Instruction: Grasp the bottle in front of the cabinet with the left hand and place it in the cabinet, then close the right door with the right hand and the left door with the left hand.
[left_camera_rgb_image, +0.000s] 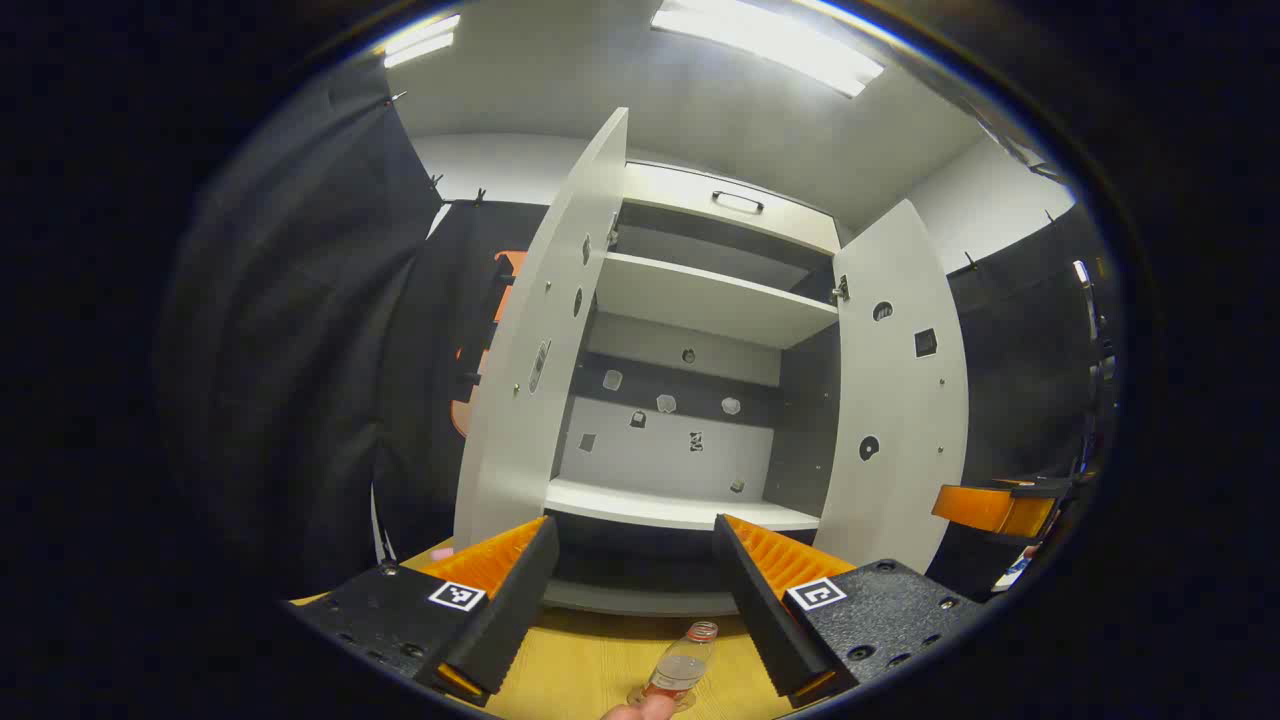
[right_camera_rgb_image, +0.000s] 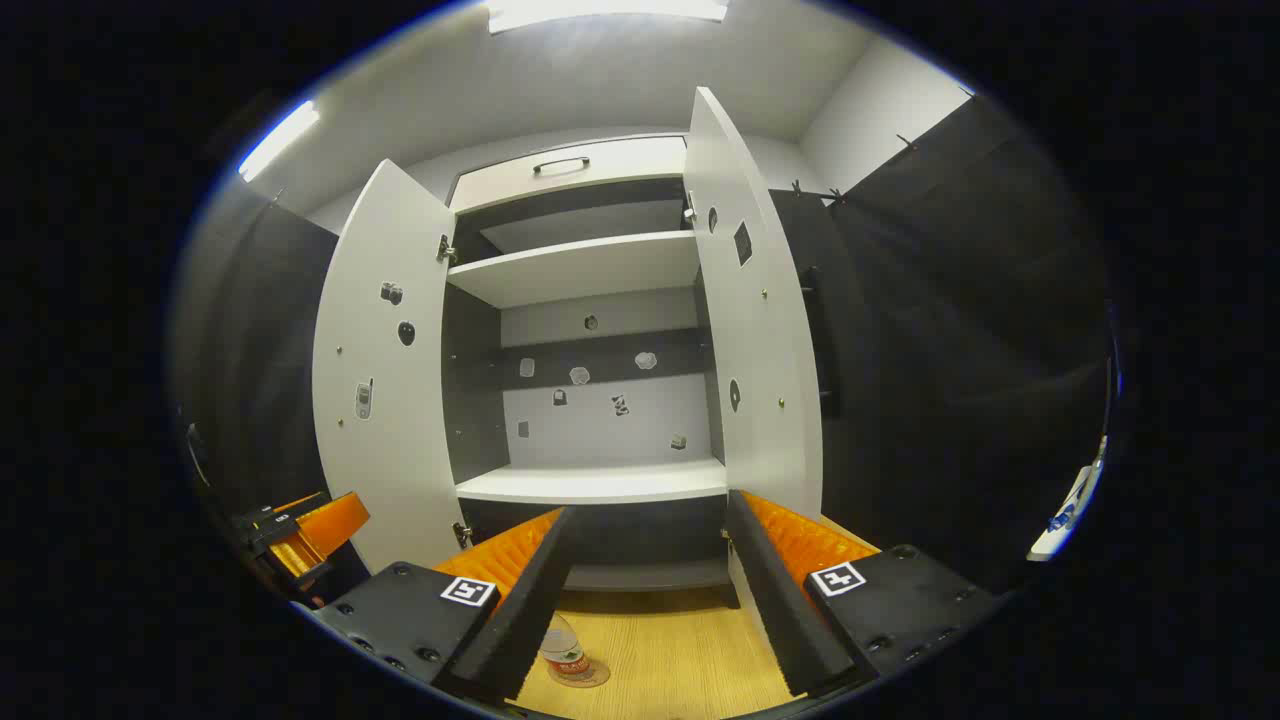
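Observation:
A small clear bottle (left_camera_rgb_image: 683, 662) with a red cap stands upright on the wooden surface (left_camera_rgb_image: 580, 670) in front of the white cabinet (left_camera_rgb_image: 700, 300). My left gripper (left_camera_rgb_image: 633, 530) is open above and just short of it, with nothing between the fingers. Both cabinet doors stand wide open: the left door (left_camera_rgb_image: 540, 350) and the right door (left_camera_rgb_image: 900, 390). In the right gripper view the bottle (right_camera_rgb_image: 563, 652) shows partly behind my left finger (right_camera_rgb_image: 520, 610). My right gripper (right_camera_rgb_image: 650, 510) is open and faces the lower shelf (right_camera_rgb_image: 600, 483).
The lower shelf (left_camera_rgb_image: 680, 510) and the upper shelf (left_camera_rgb_image: 710, 300) are bare. A closed drawer with a handle (left_camera_rgb_image: 738, 202) tops the cabinet. Part of a person's hand (left_camera_rgb_image: 640, 708) shows at the bottom edge. The other gripper (left_camera_rgb_image: 990, 505) hovers right of the right door; in the right gripper view the left gripper (right_camera_rgb_image: 300, 530) is beside the left door (right_camera_rgb_image: 385, 380).

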